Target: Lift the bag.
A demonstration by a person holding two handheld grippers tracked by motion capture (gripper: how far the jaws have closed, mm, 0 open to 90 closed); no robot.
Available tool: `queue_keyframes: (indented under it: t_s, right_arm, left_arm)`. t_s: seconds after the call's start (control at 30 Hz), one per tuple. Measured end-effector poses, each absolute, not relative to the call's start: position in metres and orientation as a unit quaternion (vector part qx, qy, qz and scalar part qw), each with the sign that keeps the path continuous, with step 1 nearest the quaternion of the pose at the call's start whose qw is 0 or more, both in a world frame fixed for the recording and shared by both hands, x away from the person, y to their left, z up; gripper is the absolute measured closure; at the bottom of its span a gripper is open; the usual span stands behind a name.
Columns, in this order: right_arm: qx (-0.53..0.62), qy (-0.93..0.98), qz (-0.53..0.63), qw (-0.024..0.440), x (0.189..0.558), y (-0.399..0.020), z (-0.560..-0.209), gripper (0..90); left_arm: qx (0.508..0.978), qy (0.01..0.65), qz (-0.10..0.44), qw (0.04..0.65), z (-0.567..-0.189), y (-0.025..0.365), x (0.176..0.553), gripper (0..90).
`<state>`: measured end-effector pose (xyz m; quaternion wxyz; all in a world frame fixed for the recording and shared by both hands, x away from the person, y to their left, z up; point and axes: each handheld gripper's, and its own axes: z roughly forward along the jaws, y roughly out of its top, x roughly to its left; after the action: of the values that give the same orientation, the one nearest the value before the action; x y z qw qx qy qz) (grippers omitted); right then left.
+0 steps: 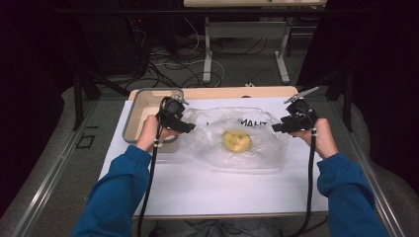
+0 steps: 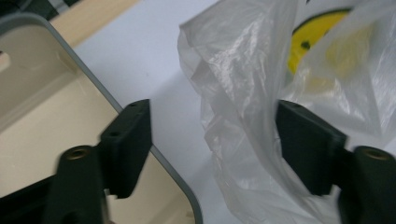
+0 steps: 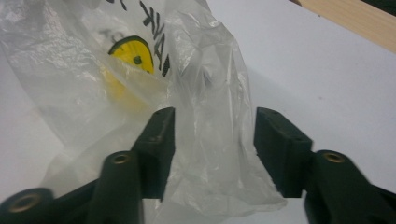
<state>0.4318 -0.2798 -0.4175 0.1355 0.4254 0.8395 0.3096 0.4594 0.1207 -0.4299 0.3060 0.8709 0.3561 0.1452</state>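
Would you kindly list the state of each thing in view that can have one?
Plastic bag: lying flat on the white sheet, crumpled at both ends, a yellow item inside.
Left claw: open, bag edge between its jaws.
Right claw: open, bag fold between its jaws, not pinched.
Grey tray: upright, nothing visible inside.

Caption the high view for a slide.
Two hand-held grippers, left and right, jaws open at opposite edges of a clear plastic bag with a yellow smiley print, beside a grey-rimmed beige tray.
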Motion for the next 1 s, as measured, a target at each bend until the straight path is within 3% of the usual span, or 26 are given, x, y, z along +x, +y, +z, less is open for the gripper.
queue_keyframes:
  t_s: [0.17,0.3,0.63,1.0]
  right_arm:
    - [0.42,0.835,0.33,0.136,0.424,-0.282,-0.411,21.5]
    - [0.407,0.833,0.345,0.145,0.415,-0.283,-0.407,11.9]
    - [0.393,0.824,0.38,0.149,0.4,-0.288,-0.398,0.8]
    - [0.375,0.832,0.378,0.156,0.378,-0.29,-0.413,0.0]
  left_arm:
    - [0.858,0.349,0.162,0.341,-0.421,0.126,0.449,11.7]
    - [0.855,0.344,0.171,0.348,-0.418,0.131,0.442,0.2]
    - [0.843,0.351,0.181,0.366,-0.419,0.15,0.43,0.0]
    - [0.841,0.345,0.189,0.373,-0.429,0.174,0.401,0.0]
